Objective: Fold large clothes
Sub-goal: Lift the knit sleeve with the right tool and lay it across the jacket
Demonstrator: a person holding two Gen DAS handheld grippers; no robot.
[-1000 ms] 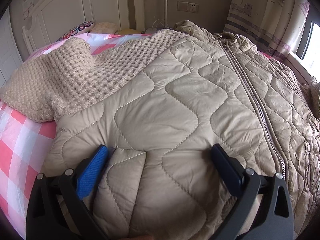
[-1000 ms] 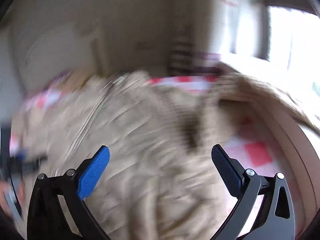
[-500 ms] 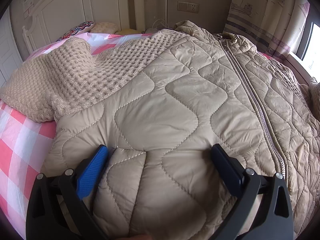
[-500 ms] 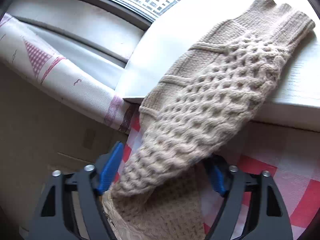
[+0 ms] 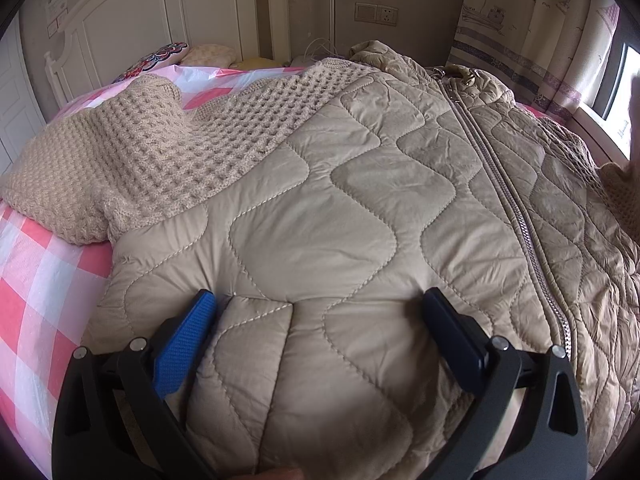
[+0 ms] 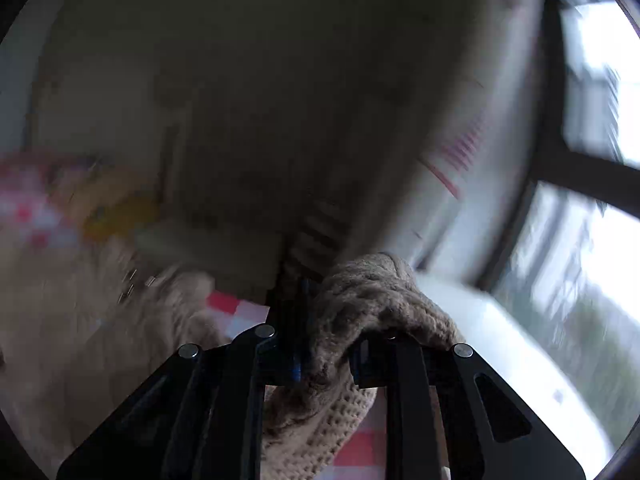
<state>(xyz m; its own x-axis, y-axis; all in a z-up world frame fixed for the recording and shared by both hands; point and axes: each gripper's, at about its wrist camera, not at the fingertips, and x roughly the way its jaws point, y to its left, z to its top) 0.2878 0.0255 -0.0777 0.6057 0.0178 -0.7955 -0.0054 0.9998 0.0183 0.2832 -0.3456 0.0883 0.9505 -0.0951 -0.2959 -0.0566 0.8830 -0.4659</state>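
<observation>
While the left gripper [image 5: 316, 320] rests wide open on the near hem of the quilted jacket [image 5: 340, 216] spread zipped across the checked bed [image 5: 36, 280], the right gripper [image 6: 320, 320] is clamped on its soft, floppy knit sleeve [image 6: 360, 304]. Half a second ago those fingers stood apart around the sleeve lying on the windowsill; now it is lifted. The cuff suits gripping.

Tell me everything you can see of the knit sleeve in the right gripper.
The knit sleeve is beige, chunky cable and waffle knit, soft and bunched. The right gripper is shut on it; the fabric humps over one finger and hangs down toward the pink checked bedsheet. The surroundings are blurred, so its far end is unclear.
</observation>
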